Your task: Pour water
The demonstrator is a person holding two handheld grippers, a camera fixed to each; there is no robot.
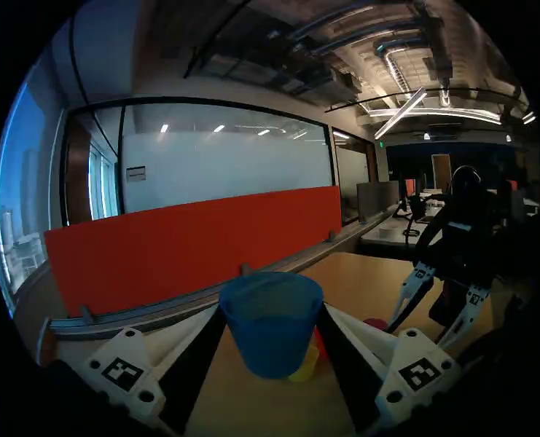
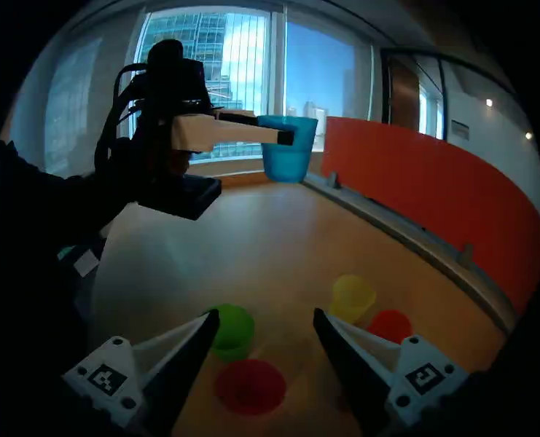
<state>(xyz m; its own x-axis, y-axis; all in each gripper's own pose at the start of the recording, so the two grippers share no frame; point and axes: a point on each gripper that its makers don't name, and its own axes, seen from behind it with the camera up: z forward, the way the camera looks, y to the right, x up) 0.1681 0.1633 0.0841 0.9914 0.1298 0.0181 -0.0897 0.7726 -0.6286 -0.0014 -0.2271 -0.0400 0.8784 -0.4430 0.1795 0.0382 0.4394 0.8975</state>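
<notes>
A blue cup (image 1: 272, 324) stands upright between the fingers of my left gripper (image 1: 272, 328), which is shut on it and holds it above the wooden table (image 1: 357, 273). In the right gripper view the same blue cup (image 2: 288, 149) hangs high over the far end of the table in the left gripper (image 2: 288, 138). My right gripper (image 2: 264, 317) is open and low over the table, with a green cup (image 2: 231, 329) and a red cup (image 2: 251, 386) near its fingers. The right gripper (image 1: 419, 329) also appears at the right of the left gripper view. Whether the blue cup holds water I cannot tell.
A yellow cup (image 2: 352, 295) and an orange-red cup (image 2: 390, 324) stand right of my right gripper. An orange partition (image 2: 444, 182) with a metal rail runs along the table's far side. Windows lie behind the left gripper. The table's middle (image 2: 270, 233) is bare wood.
</notes>
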